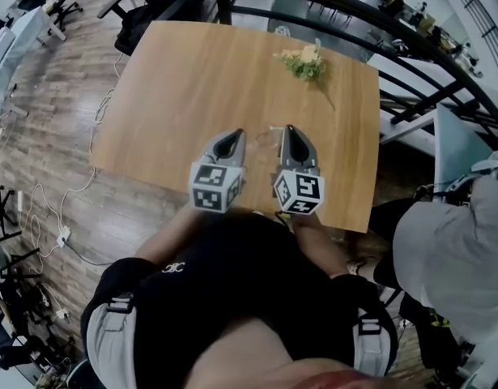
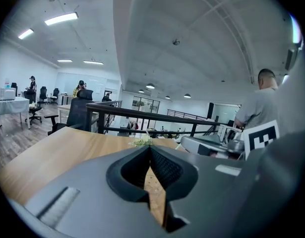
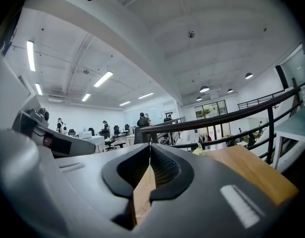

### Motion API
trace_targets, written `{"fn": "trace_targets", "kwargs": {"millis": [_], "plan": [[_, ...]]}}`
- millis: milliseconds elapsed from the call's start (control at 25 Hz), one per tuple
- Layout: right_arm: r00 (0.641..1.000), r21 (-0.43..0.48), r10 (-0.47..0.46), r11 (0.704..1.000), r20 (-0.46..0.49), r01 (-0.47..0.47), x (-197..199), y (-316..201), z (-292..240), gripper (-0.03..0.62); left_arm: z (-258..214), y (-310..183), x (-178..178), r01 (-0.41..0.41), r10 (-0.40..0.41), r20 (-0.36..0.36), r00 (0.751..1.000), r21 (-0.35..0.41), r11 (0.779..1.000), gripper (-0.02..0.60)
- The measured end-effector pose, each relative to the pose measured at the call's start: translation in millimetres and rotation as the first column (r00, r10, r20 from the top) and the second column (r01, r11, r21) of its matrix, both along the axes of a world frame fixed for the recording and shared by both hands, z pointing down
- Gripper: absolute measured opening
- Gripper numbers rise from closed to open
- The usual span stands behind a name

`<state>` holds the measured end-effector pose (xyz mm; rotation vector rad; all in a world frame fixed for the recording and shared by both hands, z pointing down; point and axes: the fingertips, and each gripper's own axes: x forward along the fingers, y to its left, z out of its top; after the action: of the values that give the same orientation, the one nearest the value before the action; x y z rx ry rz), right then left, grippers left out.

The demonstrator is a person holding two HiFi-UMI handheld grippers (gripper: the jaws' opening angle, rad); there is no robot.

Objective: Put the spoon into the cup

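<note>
In the head view both grippers hover side by side over the near part of the wooden table (image 1: 192, 79), pointing away from me. My left gripper (image 1: 236, 134) is shut, and its pads meet at the tip with nothing between them (image 2: 150, 148). My right gripper (image 1: 288, 129) is shut and empty too (image 3: 150, 146). Between the two tips lies a faint clear shape, perhaps the glass cup (image 1: 263, 142), too faint to be sure. I cannot make out a spoon in any view.
A small bunch of pale flowers (image 1: 305, 61) lies at the table's far right. A black railing (image 1: 354, 14) runs behind the table. A person in a grey shirt (image 1: 451, 250) stands close at the right. Cables trail on the wooden floor at the left.
</note>
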<state>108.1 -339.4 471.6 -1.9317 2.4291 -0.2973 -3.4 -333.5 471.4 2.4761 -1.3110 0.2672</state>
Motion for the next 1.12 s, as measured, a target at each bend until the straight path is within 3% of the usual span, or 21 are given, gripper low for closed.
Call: {"fn": "trace_targets", "kwargs": {"millis": [600,1120], "plan": [[0.997,-0.167,0.058,0.985,0.054,-0.048,7.7,-28.9,69.6,0.009,6.5,-22.2,-14.9,-0.001,0.001,-0.008,1.000,-0.013,1.000,0.011],[0.997,-0.310,0.059,0.950,0.053,-0.040,1.1,-29.6,129.8,0.009,18.1,-20.1,-29.4,0.038,-0.039,-0.003,0.999,-0.054,0.998,0.011]]}}
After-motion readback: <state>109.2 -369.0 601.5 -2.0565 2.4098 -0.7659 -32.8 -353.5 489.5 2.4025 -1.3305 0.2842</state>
